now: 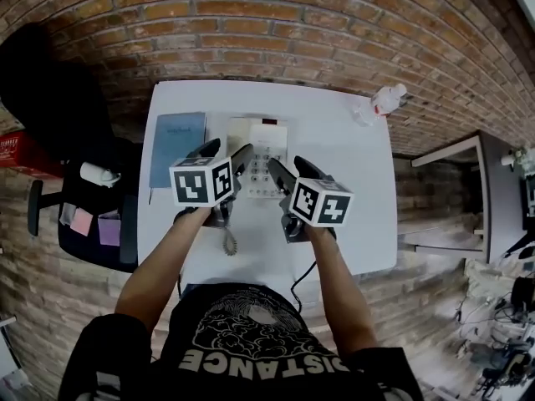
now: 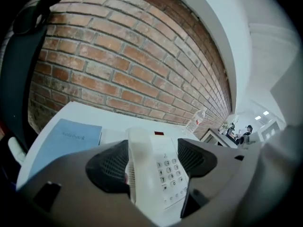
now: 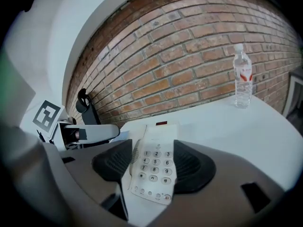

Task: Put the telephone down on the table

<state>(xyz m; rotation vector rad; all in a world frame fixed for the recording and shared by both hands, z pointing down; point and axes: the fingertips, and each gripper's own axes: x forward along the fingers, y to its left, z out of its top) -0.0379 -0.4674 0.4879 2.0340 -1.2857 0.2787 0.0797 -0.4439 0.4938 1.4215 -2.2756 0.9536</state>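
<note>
A cream push-button telephone (image 1: 261, 161) lies flat on the white table (image 1: 355, 199), its handset (image 2: 138, 164) on the cradle along its left side. A coiled cord (image 1: 227, 241) trails toward me. My left gripper (image 1: 228, 150) comes in from the near left and my right gripper (image 1: 286, 165) from the near right, both angled toward the phone. In the left gripper view the phone (image 2: 163, 171) fills the gap between the wide jaws. The right gripper view shows the keypad (image 3: 154, 167) between its jaws. I see no pad pressing on it.
A blue notebook (image 1: 175, 147) lies left of the phone. A clear water bottle (image 1: 384, 100) stands at the table's far right corner by the brick wall. A black chair (image 1: 92, 215) with sticky notes stands to the left, and another desk (image 1: 468, 190) to the right.
</note>
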